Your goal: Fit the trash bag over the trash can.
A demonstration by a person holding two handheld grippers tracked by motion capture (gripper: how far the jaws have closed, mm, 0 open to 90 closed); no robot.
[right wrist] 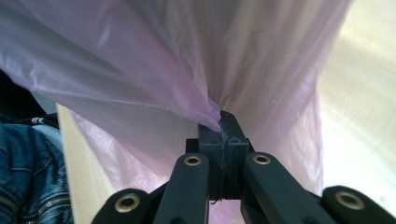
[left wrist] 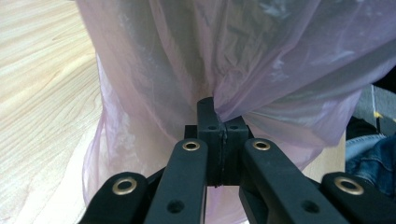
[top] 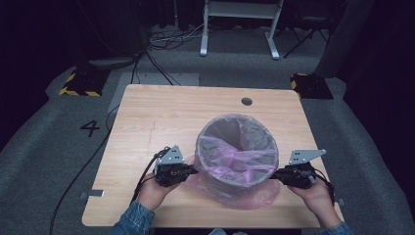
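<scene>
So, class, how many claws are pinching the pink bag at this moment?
2. The left claw is shut on the pink bag at the bin's left side; the right claw is shut on it at the right side.

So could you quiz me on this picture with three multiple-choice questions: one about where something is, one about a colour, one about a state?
1. Where does the round grey bin stand on the light wooden table?
A. near the person's edge, between the two grippers
B. at the far left corner
C. on the floor

2. What colour is the thin plastic bag lining the bin?
A. green
B. translucent pink
C. black

3. How do the jaws of the left gripper and right gripper stand?
A. wide open, clear of the bag
B. one open, one shut
C. both shut, pinching bag film

Answers: 1 A, the high view shows it between the hands; 2 B, pink film shows in all views; 3 C, each gripper view shows film caught between closed jaws.
</scene>
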